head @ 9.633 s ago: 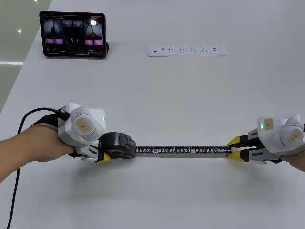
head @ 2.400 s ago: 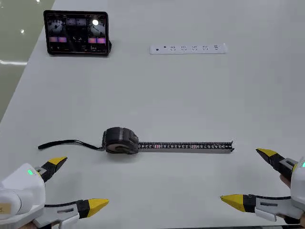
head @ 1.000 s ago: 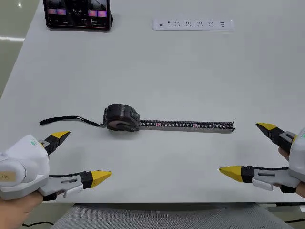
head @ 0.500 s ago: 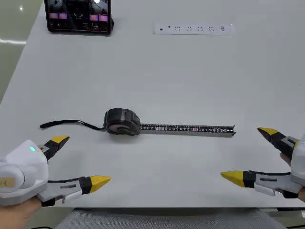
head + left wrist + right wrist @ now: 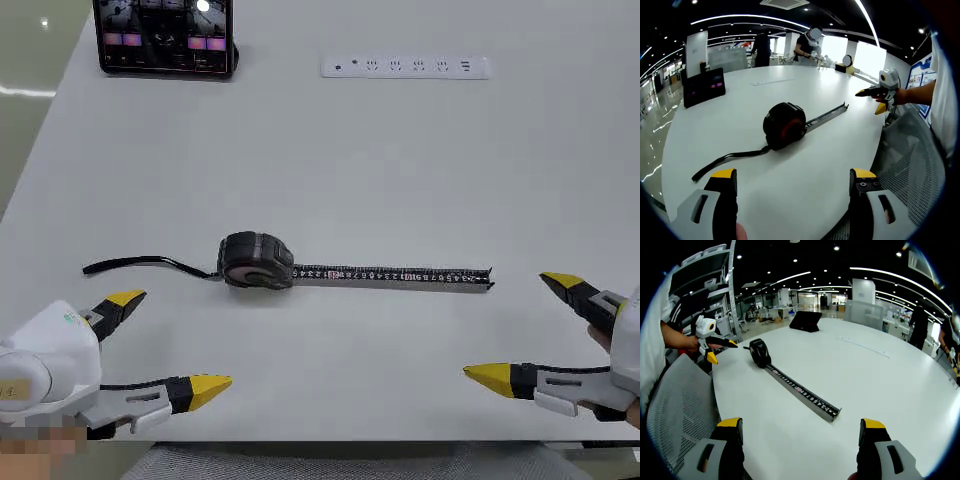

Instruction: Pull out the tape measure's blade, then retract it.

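A black tape measure [image 5: 256, 261] lies on the white table [image 5: 330, 170] with its blade [image 5: 392, 274] pulled out to the right, the hook end at the far right. A black wrist strap [image 5: 140, 264] trails left from the case. My left gripper [image 5: 168, 342] hovers open near the table's front left edge, apart from the case; its own view has the tape measure [image 5: 784, 125] ahead and the left gripper [image 5: 792, 179] empty. My right gripper [image 5: 530, 328] is open at the front right, short of the blade tip [image 5: 832, 412]; between the right gripper [image 5: 799, 428] tips nothing is held.
A black tablet [image 5: 165, 36] stands at the back left and a white power strip [image 5: 404, 67] lies at the back centre. A mesh chair [image 5: 300, 462] sits below the table's front edge. People stand far off across the room [image 5: 807, 45].
Long ago both grippers held the tape, the left on the case, the right on the blade tip. Both have let go and drawn back. Over the last second nothing but the camera shifts slightly.
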Tool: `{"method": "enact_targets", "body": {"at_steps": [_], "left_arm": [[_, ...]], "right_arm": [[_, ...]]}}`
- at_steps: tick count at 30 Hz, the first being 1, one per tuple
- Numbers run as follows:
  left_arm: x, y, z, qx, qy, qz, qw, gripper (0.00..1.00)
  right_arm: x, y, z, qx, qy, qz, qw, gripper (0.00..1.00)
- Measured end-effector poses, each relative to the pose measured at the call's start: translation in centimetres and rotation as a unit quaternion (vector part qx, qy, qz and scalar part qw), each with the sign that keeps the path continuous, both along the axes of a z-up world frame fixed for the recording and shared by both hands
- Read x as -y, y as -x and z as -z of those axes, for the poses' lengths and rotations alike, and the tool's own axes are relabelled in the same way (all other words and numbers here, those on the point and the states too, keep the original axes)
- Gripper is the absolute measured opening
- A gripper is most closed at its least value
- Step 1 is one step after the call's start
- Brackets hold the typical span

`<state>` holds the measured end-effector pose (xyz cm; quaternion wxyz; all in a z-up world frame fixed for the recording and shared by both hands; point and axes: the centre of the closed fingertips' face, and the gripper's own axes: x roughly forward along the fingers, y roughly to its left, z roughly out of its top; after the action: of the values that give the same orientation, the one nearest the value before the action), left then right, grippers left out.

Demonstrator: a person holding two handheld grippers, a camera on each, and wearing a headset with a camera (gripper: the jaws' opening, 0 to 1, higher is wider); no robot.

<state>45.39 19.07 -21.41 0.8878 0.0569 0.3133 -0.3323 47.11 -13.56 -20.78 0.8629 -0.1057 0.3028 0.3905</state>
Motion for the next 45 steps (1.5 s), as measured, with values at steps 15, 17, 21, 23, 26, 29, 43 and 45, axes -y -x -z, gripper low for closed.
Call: {"method": "enact_targets", "body": {"at_steps": [15,17,21,23,26,29,43,45], "left_arm": [[0.6,-0.7,-0.3,0.004,0.001,0.002,1.0000,0.91],[0.9,-0.9,-0.3,0.002,0.002,0.000,1.0000,0.91],[1.9,-1.1,0.0,-0.003,0.001,0.001,1.0000,0.92],[2.2,-1.4,0.1,-0.005,0.002,-0.004,1.0000,0.93],[2.5,-1.8,0.1,-0.005,0.003,-0.008,1.0000,0.92],[2.8,-2.2,0.1,-0.005,0.005,-0.010,0.9999,0.92],[3.8,-4.1,0.6,-0.010,0.009,-0.028,0.9995,0.92],[3.8,-4.4,0.7,-0.010,0.009,-0.031,0.9994,0.92]], "right_arm": [[0.0,-0.6,-0.1,0.004,0.001,-0.003,1.0000,0.96],[0.0,-0.9,-0.1,0.004,0.001,-0.005,1.0000,0.95],[0.1,-1.3,0.2,0.002,0.004,-0.011,0.9999,0.95],[0.2,-1.4,0.3,0.001,0.006,-0.015,0.9999,0.95],[0.2,-1.7,0.3,-0.001,0.007,-0.019,0.9998,0.95],[0.4,-2.0,0.4,-0.002,0.010,-0.024,0.9997,0.95],[0.9,-3.2,0.7,-0.008,0.024,-0.046,0.9986,0.94],[1.0,-3.3,0.7,-0.009,0.025,-0.048,0.9985,0.94]]}}
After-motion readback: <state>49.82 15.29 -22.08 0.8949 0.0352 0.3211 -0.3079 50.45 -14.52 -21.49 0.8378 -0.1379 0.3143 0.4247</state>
